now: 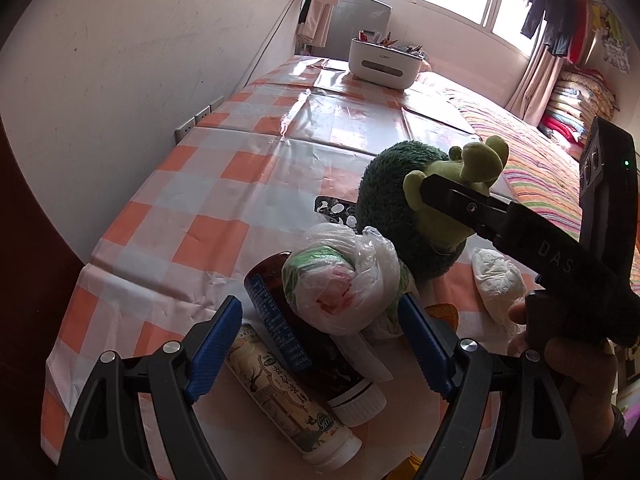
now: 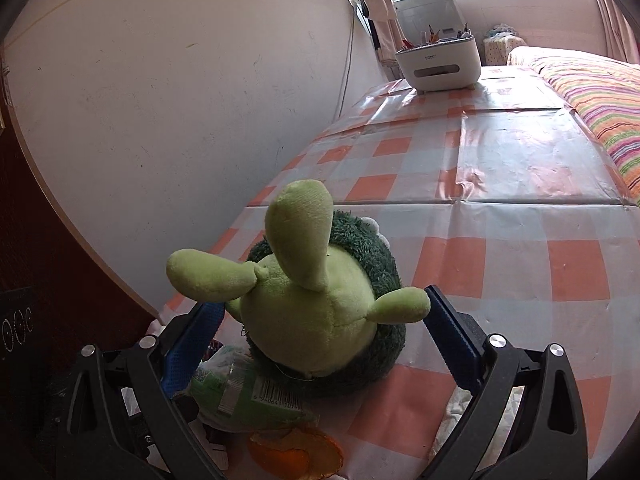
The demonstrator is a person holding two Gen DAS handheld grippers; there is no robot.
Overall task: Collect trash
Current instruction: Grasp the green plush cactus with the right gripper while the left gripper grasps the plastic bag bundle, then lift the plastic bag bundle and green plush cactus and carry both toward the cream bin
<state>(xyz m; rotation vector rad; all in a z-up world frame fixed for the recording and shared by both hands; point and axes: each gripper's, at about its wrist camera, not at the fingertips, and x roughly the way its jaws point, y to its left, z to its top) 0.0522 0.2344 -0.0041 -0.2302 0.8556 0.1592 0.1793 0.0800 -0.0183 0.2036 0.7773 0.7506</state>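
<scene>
The knotted plastic bag (image 1: 340, 280), taken here to be the trash in hand, is found directly ahead of the left hand-held gripper (image 1: 320, 344), just beyond its blue pads and centred on the gap between them. The jaws of that gripper are held wide apart, with nothing pressed between them. The bag is seen resting on a dark bottle (image 1: 308, 344) and beside a patterned tube (image 1: 292, 408), both of which lie with their long axes running from the near edge of the surface (image 1: 168, 208) obliquely toward the wall side; the bag itself is roughly round, with no marked axis, so that an approach straight forward and down is judged to suffice.

The right hand-held gripper (image 2: 320, 336) is likewise spread apart, its pads standing either side of a green plush toy (image 2: 316, 304) without being seen to clamp it. The bag is glimpsed in that view low and to the left, behind the left pad, so the left hand is judged the nearer and better aligned.

The bag is of thin, translucent white film, crumpled and tied, with green and reddish contents showing through. It is expected to yield under the pads. A crumpled white tissue (image 1: 496, 280) lies near the right-hand edge of the surface, beyond the toy.
</scene>
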